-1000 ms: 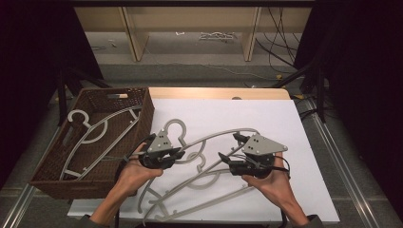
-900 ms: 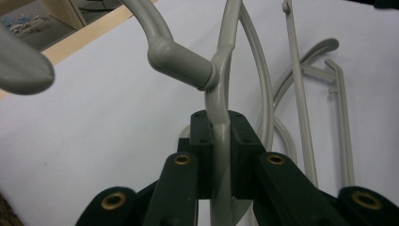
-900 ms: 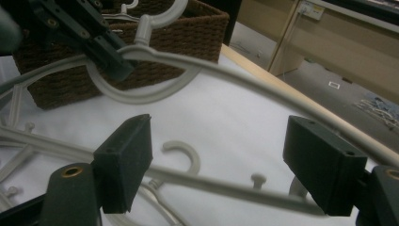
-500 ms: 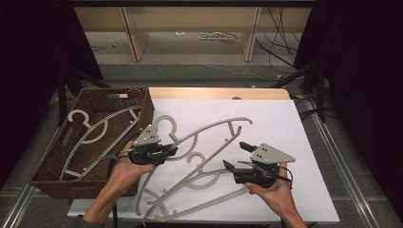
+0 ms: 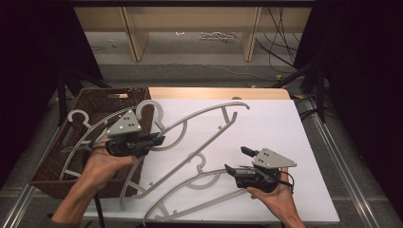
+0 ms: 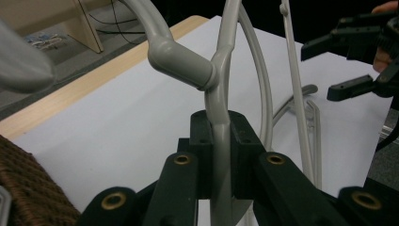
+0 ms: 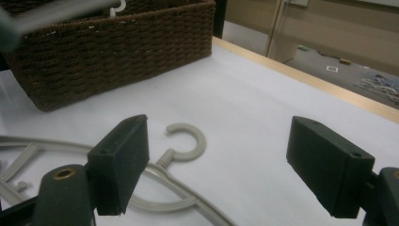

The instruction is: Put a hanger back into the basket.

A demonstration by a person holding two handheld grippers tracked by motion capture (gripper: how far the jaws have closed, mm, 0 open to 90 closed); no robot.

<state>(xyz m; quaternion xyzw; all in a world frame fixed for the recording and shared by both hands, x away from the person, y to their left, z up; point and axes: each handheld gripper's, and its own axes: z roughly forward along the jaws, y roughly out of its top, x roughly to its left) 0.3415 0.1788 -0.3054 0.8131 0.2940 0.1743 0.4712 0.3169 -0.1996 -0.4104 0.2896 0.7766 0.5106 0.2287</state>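
Observation:
My left gripper (image 5: 159,139) is shut on the neck of a grey plastic hanger (image 5: 209,114), just below its hook. The hanger is lifted off the white board and tilts over the basket's right rim. In the left gripper view both pads (image 6: 203,141) press on the hanger's neck (image 6: 221,94). A second grey hanger (image 5: 209,175) lies flat on the board near the front. My right gripper (image 5: 236,160) hovers open just right of it, holding nothing. In the right gripper view the open right gripper (image 7: 226,165) points toward that hanger's hook (image 7: 202,143).
A brown wicker basket (image 5: 116,89) stands at the left of the white board (image 5: 275,128), with another grey hanger (image 5: 76,116) inside it. The basket's wall (image 7: 108,52) fills the upper left of the right gripper view. A wooden table edge (image 5: 214,92) runs behind the board.
My left gripper has risen and moved left toward the basket, carrying the hanger. My right gripper has drawn away from that hanger, down toward the front right, open.

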